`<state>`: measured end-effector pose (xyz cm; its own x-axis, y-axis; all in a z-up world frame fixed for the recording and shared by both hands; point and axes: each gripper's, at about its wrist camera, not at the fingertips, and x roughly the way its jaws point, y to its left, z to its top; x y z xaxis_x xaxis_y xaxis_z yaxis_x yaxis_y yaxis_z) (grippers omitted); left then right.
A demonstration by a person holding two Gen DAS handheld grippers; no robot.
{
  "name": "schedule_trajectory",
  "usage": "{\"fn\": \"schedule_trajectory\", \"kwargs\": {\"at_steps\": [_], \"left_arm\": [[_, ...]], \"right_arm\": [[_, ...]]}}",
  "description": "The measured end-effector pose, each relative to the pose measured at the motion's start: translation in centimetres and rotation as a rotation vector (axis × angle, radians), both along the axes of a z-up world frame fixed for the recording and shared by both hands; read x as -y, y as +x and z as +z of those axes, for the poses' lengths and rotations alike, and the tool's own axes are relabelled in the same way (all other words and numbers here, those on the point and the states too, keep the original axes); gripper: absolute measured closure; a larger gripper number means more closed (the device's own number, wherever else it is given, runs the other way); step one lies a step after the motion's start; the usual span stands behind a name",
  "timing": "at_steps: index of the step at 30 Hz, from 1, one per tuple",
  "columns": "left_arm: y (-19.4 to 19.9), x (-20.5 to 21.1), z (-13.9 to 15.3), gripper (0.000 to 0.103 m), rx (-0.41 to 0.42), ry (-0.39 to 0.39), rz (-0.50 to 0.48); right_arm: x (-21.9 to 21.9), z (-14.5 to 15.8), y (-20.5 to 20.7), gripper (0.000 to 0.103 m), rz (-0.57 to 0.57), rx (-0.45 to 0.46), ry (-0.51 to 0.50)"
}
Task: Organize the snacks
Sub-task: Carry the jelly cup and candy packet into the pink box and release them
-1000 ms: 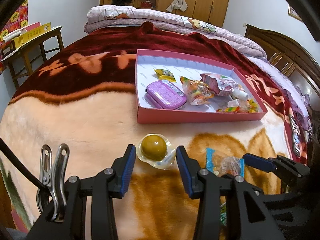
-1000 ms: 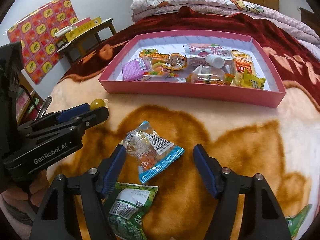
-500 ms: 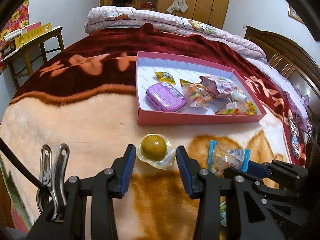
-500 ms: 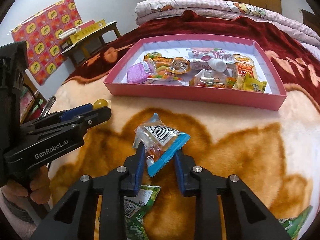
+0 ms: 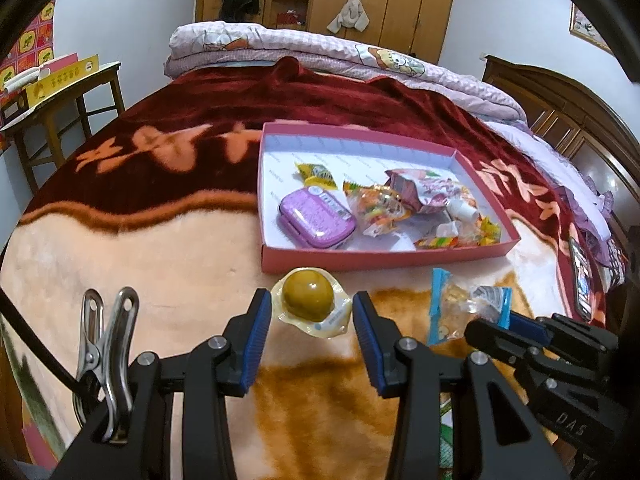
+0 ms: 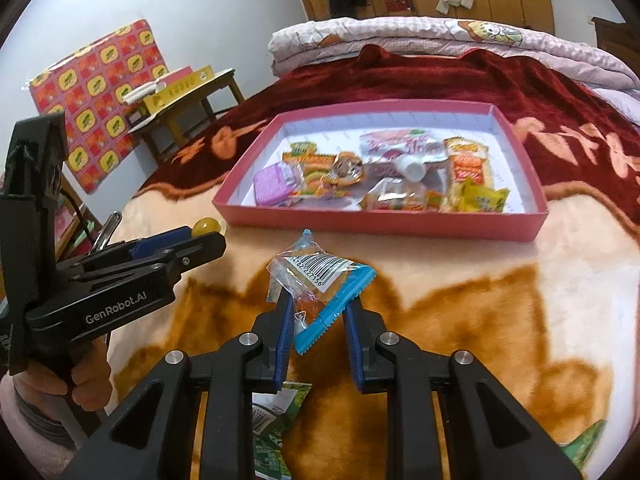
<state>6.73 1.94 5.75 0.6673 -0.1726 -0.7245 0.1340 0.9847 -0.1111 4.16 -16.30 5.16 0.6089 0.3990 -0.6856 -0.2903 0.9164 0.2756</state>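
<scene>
A pink shallow box (image 5: 360,256) holding several snacks lies on the bed blanket. Just in front of it, my left gripper (image 5: 310,314) is shut on a clear jelly cup (image 5: 308,300) with a yellow-brown dome, the rim pinched between the blue pads. In the right wrist view my right gripper (image 6: 318,304) is shut on a clear snack packet with blue edges (image 6: 320,276), held a little above the blanket short of the box's (image 6: 380,228) front wall. The same packet (image 5: 460,308) shows at the right of the left wrist view. The left gripper (image 6: 200,236) sits to the left of it.
A green packet (image 6: 276,412) lies on the blanket under my right gripper, another green one (image 6: 588,444) at the lower right. A phone (image 5: 582,284) rests near the bed's right edge. A wooden table (image 5: 60,92) stands at the left; a folded quilt (image 5: 320,52) lies at the far end.
My right gripper closed from wide open onto the blue-edged packet and raised it slightly off the blanket toward the box. The left gripper and its jelly cup have kept still.
</scene>
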Motion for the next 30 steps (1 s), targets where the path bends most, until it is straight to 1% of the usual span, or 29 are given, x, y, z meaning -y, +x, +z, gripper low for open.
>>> {"fn": "schedule_trajectory", "kwargs": {"at_steps": [6, 10, 16, 23, 30], "left_arm": [[0.9, 0.6, 1.1, 0.059, 0.03, 0.013, -0.01], [1.7, 1.3, 1.7, 0.059, 0.039, 0.006, -0.026], [2.9, 3.4, 2.2, 0.059, 0.043, -0.007, -0.062], [4.5, 5.7, 1.9, 0.059, 0.043, 0.003, -0.096], [6.3, 7.3, 0.3, 0.059, 0.016, 0.032, -0.119]], "right_arm": [[1.3, 1.1, 0.3, 0.079, -0.039, 0.033, -0.001], [2.5, 1.8, 0.7, 0.079, -0.077, 0.051, -0.003], [4.1, 2.7, 1.5, 0.079, -0.122, 0.073, -0.005], [6.1, 3.1, 3.2, 0.079, -0.193, 0.084, -0.025], [7.6, 2.6, 5.2, 0.079, -0.241, 0.065, -0.042]]}}
